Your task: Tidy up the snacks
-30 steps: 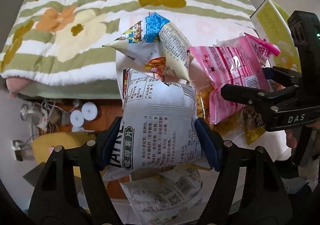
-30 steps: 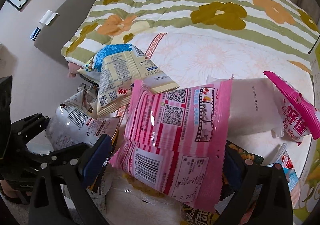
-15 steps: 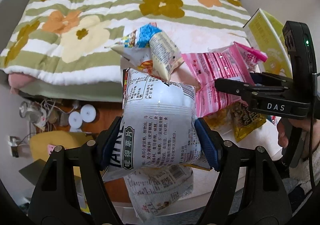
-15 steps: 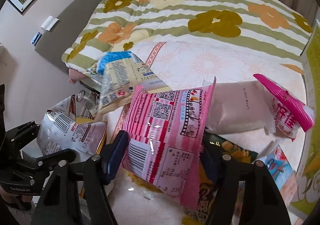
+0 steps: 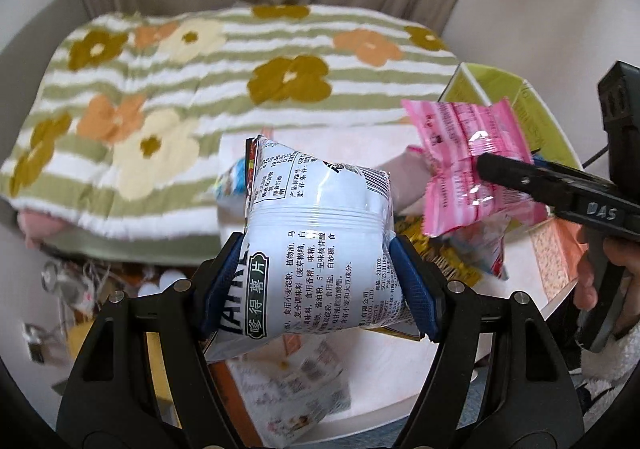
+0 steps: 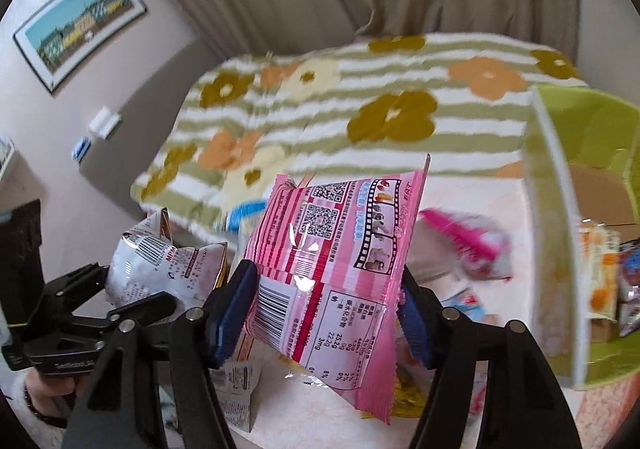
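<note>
Left gripper [image 5: 318, 283] fingers clamp white chip bag [image 5: 316, 249], held up above surface [image 5: 400, 381] with loose packets beneath. Right gripper [image 6: 326, 313] fingers pinch pink snack packet [image 6: 336, 261] by lower half, raised clear of pile. Green box [image 6: 552, 249] stands open just right of pink packet, snacks inside. Flowered blanket [image 5: 200, 89] on bed behind.

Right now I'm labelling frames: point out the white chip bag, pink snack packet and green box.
white chip bag [image 5: 320, 249], left wrist view, printed back.
pink snack packet [image 6: 332, 269], right wrist view, middle.
green box [image 6: 552, 249], right wrist view, near wall.
</note>
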`<control>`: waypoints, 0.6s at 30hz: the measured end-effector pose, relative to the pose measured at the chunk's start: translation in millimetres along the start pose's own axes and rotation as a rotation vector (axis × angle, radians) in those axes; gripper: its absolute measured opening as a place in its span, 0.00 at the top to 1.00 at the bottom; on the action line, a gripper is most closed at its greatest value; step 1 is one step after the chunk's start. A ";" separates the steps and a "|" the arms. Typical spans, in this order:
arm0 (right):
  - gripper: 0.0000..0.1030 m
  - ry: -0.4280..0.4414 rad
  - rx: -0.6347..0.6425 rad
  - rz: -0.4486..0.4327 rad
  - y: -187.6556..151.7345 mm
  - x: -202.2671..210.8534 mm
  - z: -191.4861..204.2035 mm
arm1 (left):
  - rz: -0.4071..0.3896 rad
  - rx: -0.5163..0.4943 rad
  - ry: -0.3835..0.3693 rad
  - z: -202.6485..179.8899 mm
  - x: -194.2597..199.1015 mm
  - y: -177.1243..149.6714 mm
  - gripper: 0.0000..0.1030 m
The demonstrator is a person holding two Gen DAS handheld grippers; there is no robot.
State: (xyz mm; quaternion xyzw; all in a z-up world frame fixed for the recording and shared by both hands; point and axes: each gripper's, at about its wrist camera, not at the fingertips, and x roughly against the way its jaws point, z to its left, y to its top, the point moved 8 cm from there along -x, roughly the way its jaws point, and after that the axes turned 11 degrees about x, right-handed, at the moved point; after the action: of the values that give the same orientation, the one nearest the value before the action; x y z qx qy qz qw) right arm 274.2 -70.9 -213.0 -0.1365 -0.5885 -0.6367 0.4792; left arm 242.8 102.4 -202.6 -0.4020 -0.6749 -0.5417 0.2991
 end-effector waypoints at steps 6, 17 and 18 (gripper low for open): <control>0.39 -0.032 -0.054 -0.100 10.0 51.0 -49.1 | -0.063 -0.032 -0.020 -55.1 3.4 31.6 0.32; 0.69 -0.058 -0.037 -0.111 5.1 111.8 -171.7 | -0.074 0.085 -0.113 -176.4 -30.7 51.4 0.32; 0.69 -0.048 -0.027 -0.101 1.8 112.2 -176.6 | -0.071 0.093 -0.107 -181.8 -34.5 49.0 0.32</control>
State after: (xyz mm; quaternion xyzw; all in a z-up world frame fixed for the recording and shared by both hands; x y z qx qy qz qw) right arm 288.0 -276.4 -176.7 -0.1286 -0.5973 -0.6645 0.4302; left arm 296.7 -77.3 -164.9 -0.3920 -0.7280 -0.4978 0.2617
